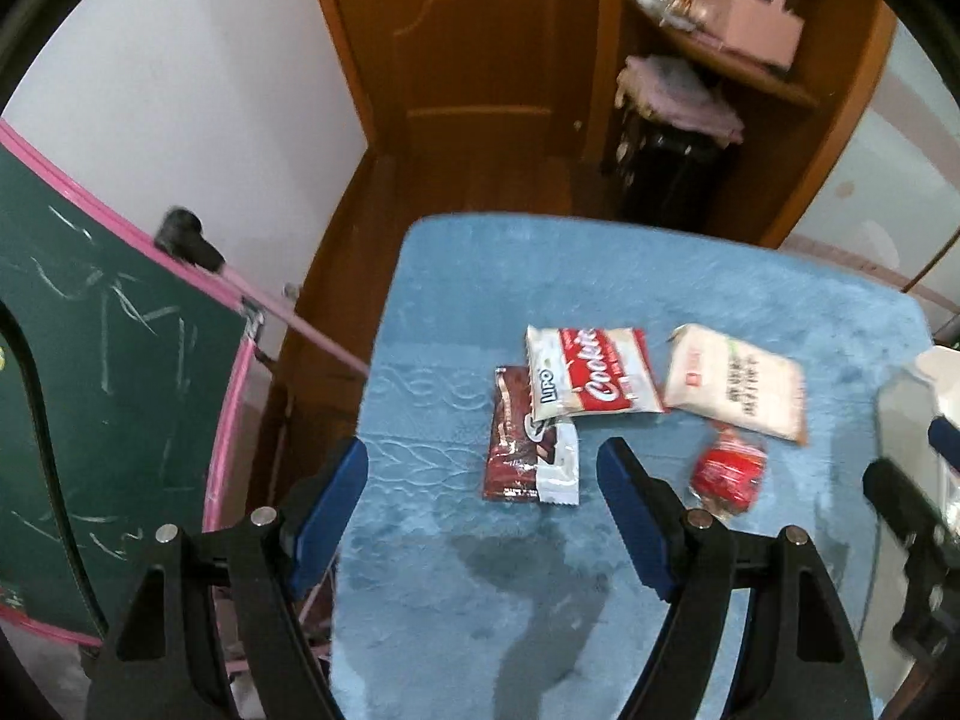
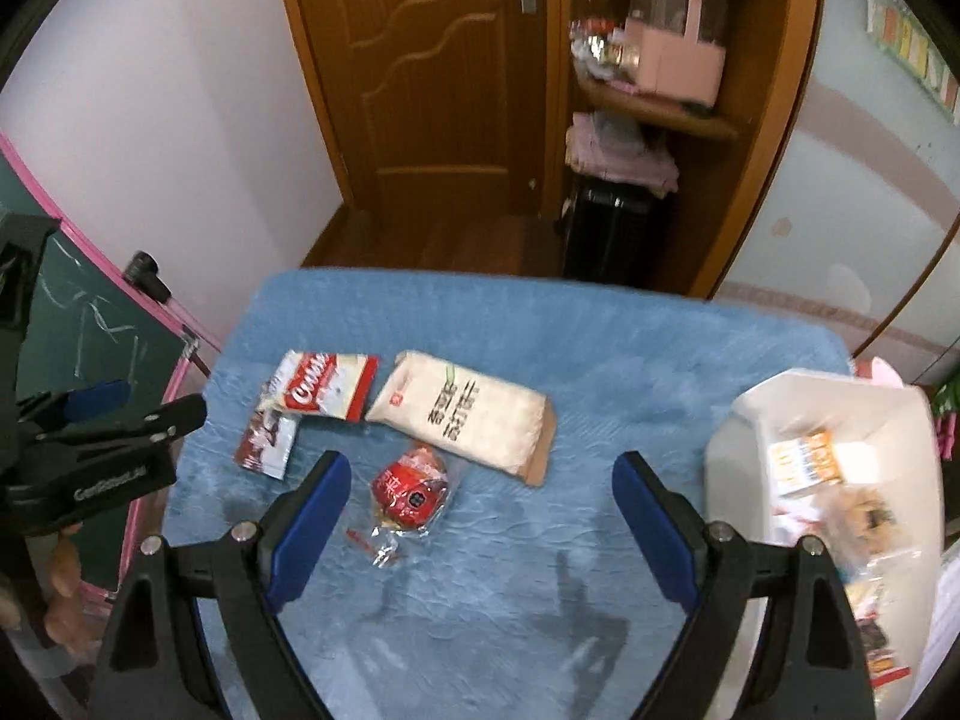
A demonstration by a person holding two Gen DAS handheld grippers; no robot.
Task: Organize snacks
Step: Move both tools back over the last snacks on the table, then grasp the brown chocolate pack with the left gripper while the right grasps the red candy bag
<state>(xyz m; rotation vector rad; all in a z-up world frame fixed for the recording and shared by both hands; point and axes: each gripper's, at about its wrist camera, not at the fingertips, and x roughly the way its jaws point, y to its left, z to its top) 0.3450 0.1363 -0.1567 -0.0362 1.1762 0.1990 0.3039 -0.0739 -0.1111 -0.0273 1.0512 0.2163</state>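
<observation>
A: Where are the snacks?

B: Four lie on the blue table [image 2: 600, 360]. The red and white cookie bag [image 1: 591, 375] lies flat, with its long side running across the table. One corner sits on top of the brown chocolate bag [image 1: 528, 450], which points its long way from near to far.

A: And the pale one?

B: The cream cracker pack [image 2: 468, 414] lies tilted, its long side going from far-left to near-right. Just in front of it is the small round red snack [image 2: 411, 489] in clear wrap, close to the pack.

A: What are the tools doing?

B: The left tool [image 1: 483, 462] has its blue fingers wide apart, up over the chocolate bag, holding nothing. The right tool [image 2: 480, 474] is wide apart too, with the red snack close to its left finger.

A: Does one camera see more?

B: Yes. The right camera shows the white bin [image 2: 738, 438] at the right of the table with snacks already inside. The left camera only gets a blurry edge of it. The left camera shows more of the green chalkboard [image 1: 90, 360].
</observation>
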